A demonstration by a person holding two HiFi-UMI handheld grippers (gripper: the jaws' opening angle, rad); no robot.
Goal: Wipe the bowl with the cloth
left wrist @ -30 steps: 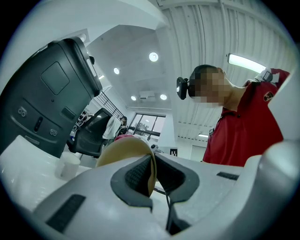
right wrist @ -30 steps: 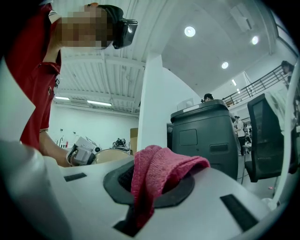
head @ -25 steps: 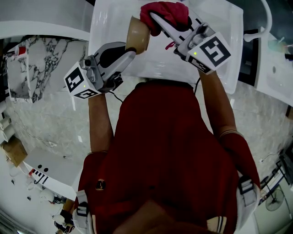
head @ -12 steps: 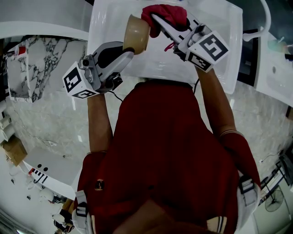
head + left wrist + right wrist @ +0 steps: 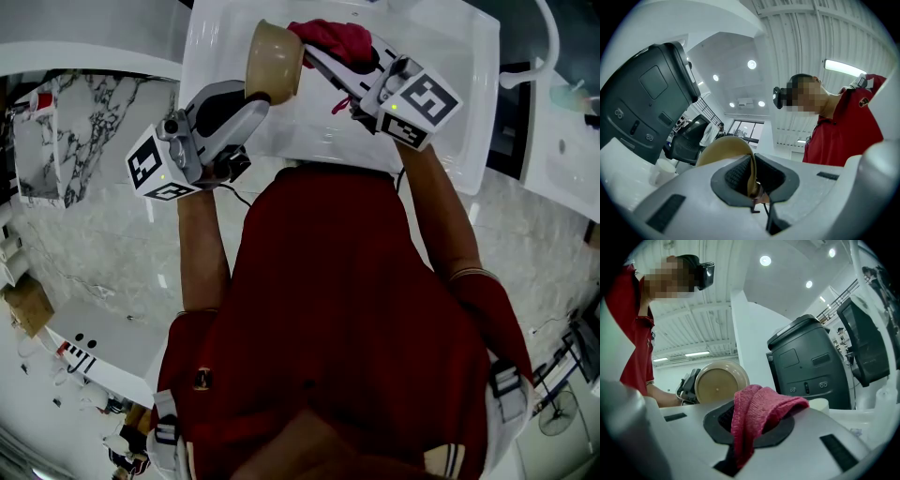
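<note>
Wiping stage, cloth about to meet bowl.

- Left gripper (image 5: 260, 92): jaws narrow, clamped on the rim of the tan bowl (image 5: 274, 61), which stands up past the jaw tips.
- Right gripper (image 5: 317, 54): jaws pinching the red cloth (image 5: 336, 36), which is bunched over the tips.
- Bowl tipped on edge above the white basin (image 5: 450, 84). Its round face is turned toward the right gripper (the mouth, as far as I can judge), with its axis running from one claw to the other.
- Cloth just beside the bowl's rim; contact cannot be told.
- Next move, in my judgement: press the cloth into that face and sweep round, with the left grip held firm.
</note>
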